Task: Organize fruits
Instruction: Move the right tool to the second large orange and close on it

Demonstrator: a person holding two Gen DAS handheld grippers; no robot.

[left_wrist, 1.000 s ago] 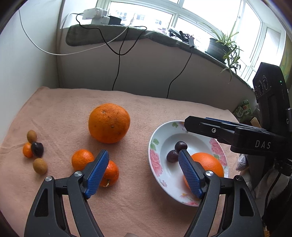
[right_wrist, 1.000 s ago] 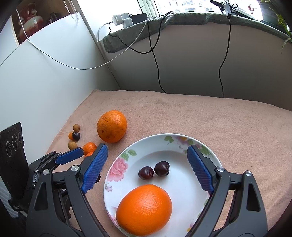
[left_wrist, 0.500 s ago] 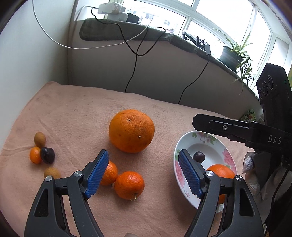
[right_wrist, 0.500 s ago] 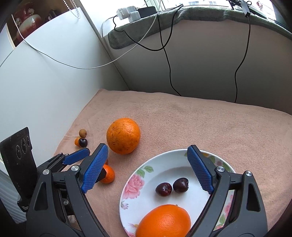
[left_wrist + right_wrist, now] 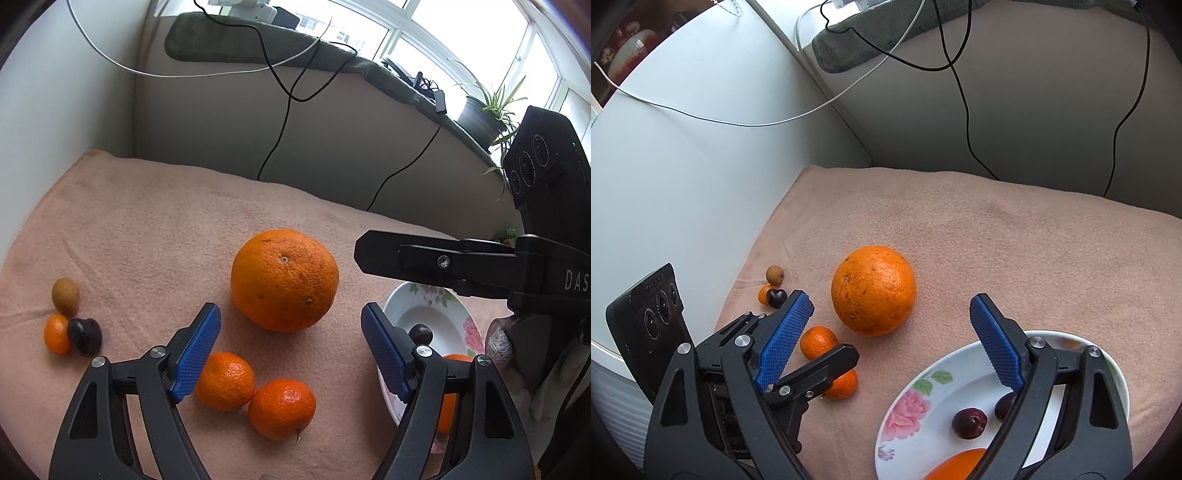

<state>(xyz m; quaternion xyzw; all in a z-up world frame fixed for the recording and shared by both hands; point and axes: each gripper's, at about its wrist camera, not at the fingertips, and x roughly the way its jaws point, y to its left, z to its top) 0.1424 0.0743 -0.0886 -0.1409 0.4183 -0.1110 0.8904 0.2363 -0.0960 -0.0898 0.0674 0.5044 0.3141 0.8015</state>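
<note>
Left wrist view looks down on a desk covered with a pink cloth (image 5: 155,229). The left gripper (image 5: 291,349) has its blue-padded jaws wide apart with nothing between them; they hang above the cloth, framing the lower part of a large orange (image 5: 284,280). Just below that orange lie two tangerines (image 5: 225,380) (image 5: 281,409), touching each other, the left one partly behind the left pad. At the far left sits a small cluster: a brownish oval fruit (image 5: 65,296), a tiny orange kumquat (image 5: 56,334) and a dark cherry (image 5: 85,336), the three touching. At the right, a floral plate (image 5: 439,314) holds a dark cherry (image 5: 420,334) and part of another orange (image 5: 452,398), mostly hidden behind the gripper's right finger. The right gripper's black finger (image 5: 436,260) reaches in from the right edge above the plate.

Right wrist view shows the right gripper (image 5: 892,336) likewise spread open and empty, its left pad over the tangerines (image 5: 818,341), its right pad over the plate's (image 5: 923,384) rim. Two cherries (image 5: 969,423) lie on the plate beside an orange (image 5: 960,465) cut off by the bottom edge. The large orange (image 5: 873,290) rests on the cloth between the pads, farther off.
</note>
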